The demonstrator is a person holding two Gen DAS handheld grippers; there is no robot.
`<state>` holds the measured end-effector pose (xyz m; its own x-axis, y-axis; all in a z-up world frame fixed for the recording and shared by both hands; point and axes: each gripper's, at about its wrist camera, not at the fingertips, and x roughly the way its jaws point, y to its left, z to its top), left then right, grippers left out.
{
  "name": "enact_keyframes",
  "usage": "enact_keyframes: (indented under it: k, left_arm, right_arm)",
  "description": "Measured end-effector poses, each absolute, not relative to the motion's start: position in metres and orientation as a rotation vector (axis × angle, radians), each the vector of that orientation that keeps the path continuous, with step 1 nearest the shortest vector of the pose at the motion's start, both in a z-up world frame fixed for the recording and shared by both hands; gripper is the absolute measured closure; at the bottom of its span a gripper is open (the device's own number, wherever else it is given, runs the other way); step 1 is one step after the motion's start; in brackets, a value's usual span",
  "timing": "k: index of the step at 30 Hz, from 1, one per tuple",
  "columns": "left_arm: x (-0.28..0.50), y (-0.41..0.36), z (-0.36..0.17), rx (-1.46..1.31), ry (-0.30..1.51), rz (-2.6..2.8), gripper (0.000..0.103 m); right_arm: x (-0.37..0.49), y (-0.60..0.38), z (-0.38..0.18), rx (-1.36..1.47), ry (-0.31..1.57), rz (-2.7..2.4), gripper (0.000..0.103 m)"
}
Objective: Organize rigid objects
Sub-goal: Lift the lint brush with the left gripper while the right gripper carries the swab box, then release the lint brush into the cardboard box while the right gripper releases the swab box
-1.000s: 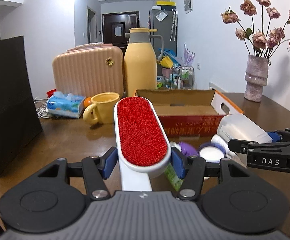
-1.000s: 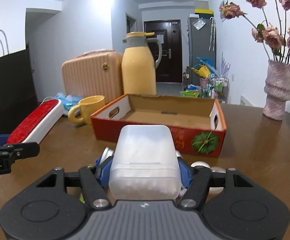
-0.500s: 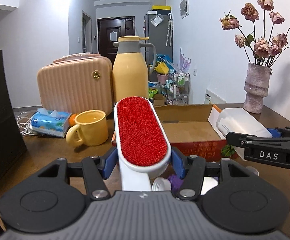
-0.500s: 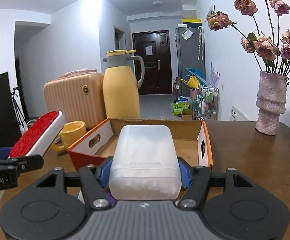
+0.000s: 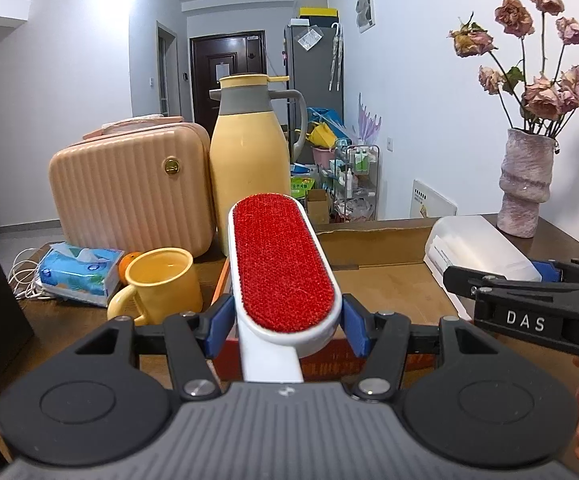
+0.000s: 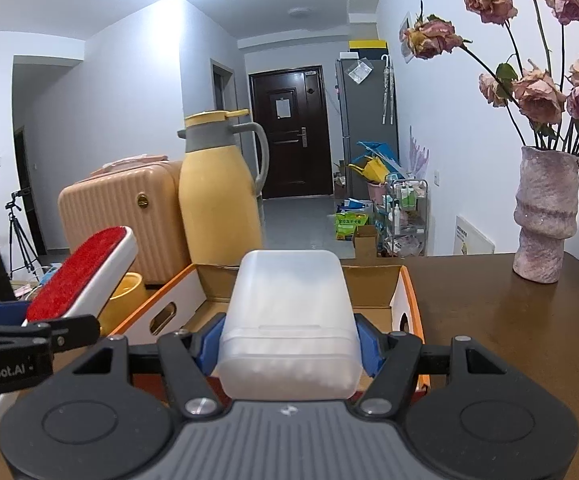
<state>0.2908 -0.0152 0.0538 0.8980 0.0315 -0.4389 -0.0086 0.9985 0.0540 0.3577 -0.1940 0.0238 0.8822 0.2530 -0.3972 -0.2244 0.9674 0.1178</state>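
Both tongs are now arriving above the cardboard box [image 6: 373, 286] from short of its near wall, left tongs [image 5: 285, 320] clamped on the lint brush [image 5: 281, 256], right tongs [image 6: 287, 346] clamped on the translucent container [image 6: 289, 312], making release into the box the likely next step.

box [image 6: 369, 300] interior: open | left: mug [image 5: 163, 280], jug [image 5: 249, 160] | right: bare table [image 6: 509, 320]

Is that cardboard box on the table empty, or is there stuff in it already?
The visible part looks empty: the cardboard box shows a bare brown floor. Its near part is hidden behind the white plastic container.
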Motion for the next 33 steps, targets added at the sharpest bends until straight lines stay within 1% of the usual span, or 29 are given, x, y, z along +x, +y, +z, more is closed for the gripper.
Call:
enact_keyframes:
  k: [12,20,30,31,32,33]
  left_arm:
    - [0.361,-0.02,0.043,0.047,0.515,0.024,0.045]
    - [0.409,-0.024,0.032,0.083,0.57,0.039,0.045]
    - [0.45,-0.024,0.012,0.09,0.648,0.042,0.045]
    - [0.452,-0.024,0.01,0.091,0.654,0.042,0.043]
    - [0.453,-0.024,0.009,0.096,0.66,0.038,0.039]
    - [0.455,-0.024,0.009,0.096,0.669,0.035,0.032]
  right_arm:
    - [0.415,-0.197,0.015,0.077,0.464,0.205,0.038]
    - [0.456,-0.197,0.002,0.062,0.537,0.198,0.038]
    - [0.478,-0.193,-0.012,0.03,0.598,0.197,0.038]
    - [0.479,-0.192,-0.013,0.027,0.608,0.196,0.038]
    - [0.48,-0.192,-0.014,0.023,0.617,0.193,0.038]
    - [0.481,-0.193,-0.015,0.022,0.623,0.19,0.038]
